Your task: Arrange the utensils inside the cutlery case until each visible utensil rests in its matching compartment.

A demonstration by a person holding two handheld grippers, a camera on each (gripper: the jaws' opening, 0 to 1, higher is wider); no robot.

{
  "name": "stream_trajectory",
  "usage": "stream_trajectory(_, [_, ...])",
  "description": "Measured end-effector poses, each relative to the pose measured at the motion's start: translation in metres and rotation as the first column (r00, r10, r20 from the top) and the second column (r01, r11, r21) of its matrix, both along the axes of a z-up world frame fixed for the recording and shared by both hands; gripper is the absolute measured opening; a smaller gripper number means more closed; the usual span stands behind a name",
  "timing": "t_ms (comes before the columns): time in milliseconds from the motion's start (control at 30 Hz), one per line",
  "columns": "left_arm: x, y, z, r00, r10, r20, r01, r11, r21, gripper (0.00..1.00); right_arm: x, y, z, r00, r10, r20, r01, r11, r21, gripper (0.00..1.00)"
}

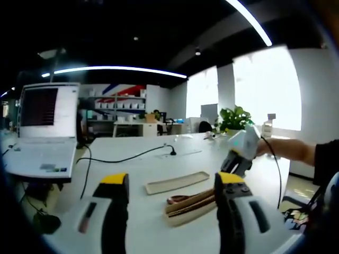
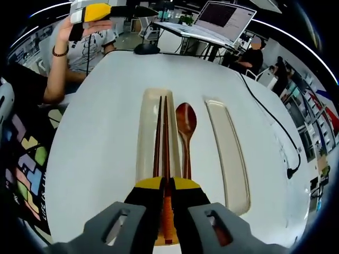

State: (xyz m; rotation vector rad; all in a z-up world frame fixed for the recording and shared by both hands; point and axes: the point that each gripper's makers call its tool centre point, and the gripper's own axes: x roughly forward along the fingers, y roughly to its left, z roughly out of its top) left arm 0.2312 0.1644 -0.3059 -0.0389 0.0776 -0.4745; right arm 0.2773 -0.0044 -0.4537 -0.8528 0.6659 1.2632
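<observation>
Jaws of the right gripper stand nearly together, pinched on the near ends of the chopsticks; the left gripper hangs above the counter with its jaws wide apart and nothing between them.

The chopsticks lie lengthwise in the case's tray, side by side and roughly parallel, reaching toward its far end. They look thin, stiff, light and smooth, so they may roll or scissor apart if squeezed off-centre; the near ends, where the jaws now sit, seem the sensible hold, with both sticks taken together.

Just beside them lies a wooden spoon, bowl toward the far end. Whether it rests in the tray's second compartment or on the counter beside the tray I cannot tell. It too is light and rigid; the handle near its end would be the place to grip.

Further right lies the lid, a long shallow shell with nothing in it. On the counter's far side stand a laptop and a black cable.
</observation>
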Motion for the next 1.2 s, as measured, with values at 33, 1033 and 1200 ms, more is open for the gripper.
stream_trajectory(33, [0.0,0.0,0.0,1.0,0.0,0.001,0.0,1.0,0.0,0.69,-0.001,0.002,0.001,1.0,0.0,-0.004,0.0,1.0,0.016,0.04])
stream_trajectory(1033, [-0.001,-0.002,-0.001,1.0,-0.012,-0.006,0.012,1.0,0.015,0.69,0.038,0.045,0.031,0.998,-0.013,0.068,0.009,0.998,0.068,0.08])
stream_trajectory(1200, [0.0,-0.003,-0.003,1.0,-0.014,-0.012,0.014,1.0,0.02,0.69,0.047,0.047,0.011,1.0,-0.014,0.027,0.014,1.0,0.018,0.1])
